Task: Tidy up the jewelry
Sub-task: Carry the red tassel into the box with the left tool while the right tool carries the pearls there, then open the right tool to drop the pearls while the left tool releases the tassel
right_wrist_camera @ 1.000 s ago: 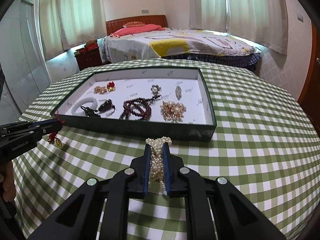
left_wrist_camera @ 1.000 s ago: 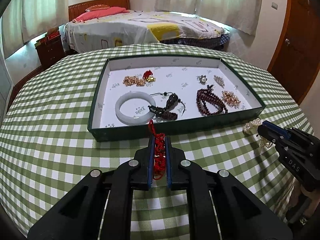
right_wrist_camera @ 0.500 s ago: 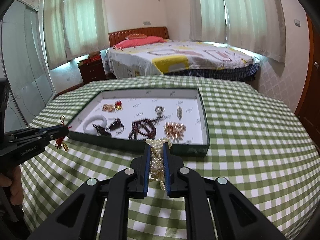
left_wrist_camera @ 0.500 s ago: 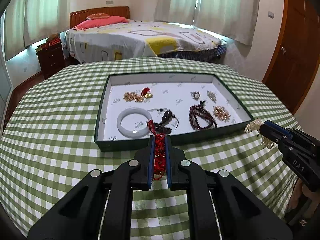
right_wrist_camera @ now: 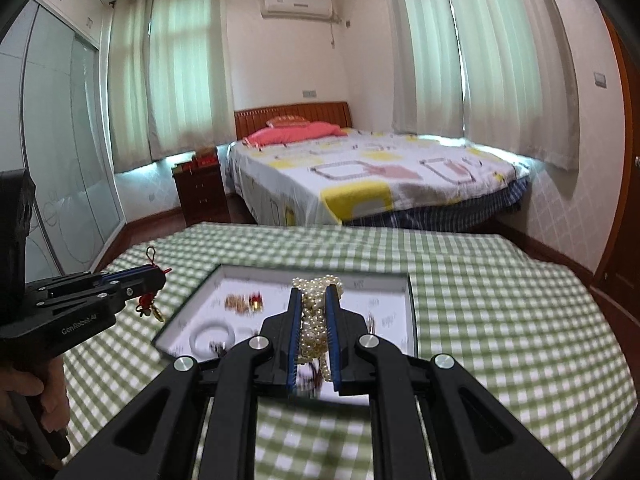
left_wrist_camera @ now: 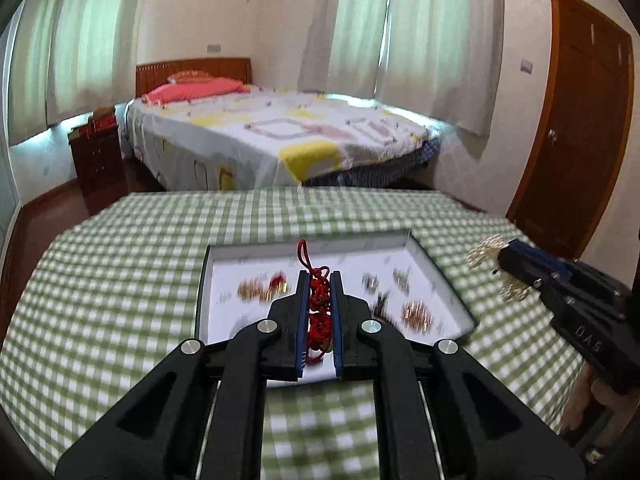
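Note:
My left gripper (left_wrist_camera: 319,280) is shut on a red knotted cord charm (left_wrist_camera: 318,300) and holds it in the air above the near edge of the green-rimmed jewelry tray (left_wrist_camera: 440,276). In the right wrist view the same gripper (right_wrist_camera: 158,274) shows at the left, the charm (right_wrist_camera: 149,308) dangling below it. My right gripper (right_wrist_camera: 313,294) is shut on a pearl necklace (right_wrist_camera: 316,320), also raised above the tray (right_wrist_camera: 412,312). In the left wrist view it (left_wrist_camera: 502,258) is at the right with the pearls (left_wrist_camera: 486,254). The tray holds a white bangle (right_wrist_camera: 212,336), gold pieces and dark beads, blurred.
The tray lies on a round table with a green checked cloth (left_wrist_camera: 120,280). Behind the table stands a bed (right_wrist_camera: 360,176), a dark nightstand (right_wrist_camera: 198,192), curtained windows and a wooden door (left_wrist_camera: 580,140). A hand (right_wrist_camera: 44,396) grips the left tool.
Both grippers have risen well above the table and tilted up, each still holding its piece. The tray now appears smaller and lower in both views, blurred by motion.

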`<state>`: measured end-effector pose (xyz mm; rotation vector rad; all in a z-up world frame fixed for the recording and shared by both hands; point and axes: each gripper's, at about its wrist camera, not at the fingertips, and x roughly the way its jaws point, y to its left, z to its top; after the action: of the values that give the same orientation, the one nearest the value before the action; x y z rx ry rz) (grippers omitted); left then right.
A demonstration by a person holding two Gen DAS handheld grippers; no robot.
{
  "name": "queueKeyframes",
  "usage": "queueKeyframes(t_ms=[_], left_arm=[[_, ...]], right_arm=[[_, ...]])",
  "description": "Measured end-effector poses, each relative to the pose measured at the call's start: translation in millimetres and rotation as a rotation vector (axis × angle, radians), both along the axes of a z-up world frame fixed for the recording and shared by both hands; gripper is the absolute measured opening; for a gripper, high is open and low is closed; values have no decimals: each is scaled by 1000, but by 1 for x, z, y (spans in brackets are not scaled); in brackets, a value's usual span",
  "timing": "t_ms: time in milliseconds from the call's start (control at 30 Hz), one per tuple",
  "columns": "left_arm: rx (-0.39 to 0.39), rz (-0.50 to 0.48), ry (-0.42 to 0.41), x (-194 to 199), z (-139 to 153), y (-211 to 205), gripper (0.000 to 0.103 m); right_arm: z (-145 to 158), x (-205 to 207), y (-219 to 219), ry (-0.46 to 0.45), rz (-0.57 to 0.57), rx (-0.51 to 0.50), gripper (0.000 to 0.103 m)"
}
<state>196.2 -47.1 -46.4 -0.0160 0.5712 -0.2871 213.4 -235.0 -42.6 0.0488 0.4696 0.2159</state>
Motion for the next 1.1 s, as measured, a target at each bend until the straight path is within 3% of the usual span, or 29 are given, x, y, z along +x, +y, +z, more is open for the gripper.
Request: queueKeyframes(t_ms=[200, 367, 767, 1100], left_arm=[[-11, -4, -53, 40, 16, -19, 10], [4, 1, -35, 81, 4, -36, 10], [46, 44, 241, 179, -86, -50, 10], [96, 52, 333, 201, -109, -57, 10]], right_arm=[[15, 39, 4, -48, 5, 5, 13], [7, 74, 8, -40, 8, -11, 13], [-57, 159, -1, 158, -14, -5, 13], [-94, 201, 0, 348, -23, -40, 13]])
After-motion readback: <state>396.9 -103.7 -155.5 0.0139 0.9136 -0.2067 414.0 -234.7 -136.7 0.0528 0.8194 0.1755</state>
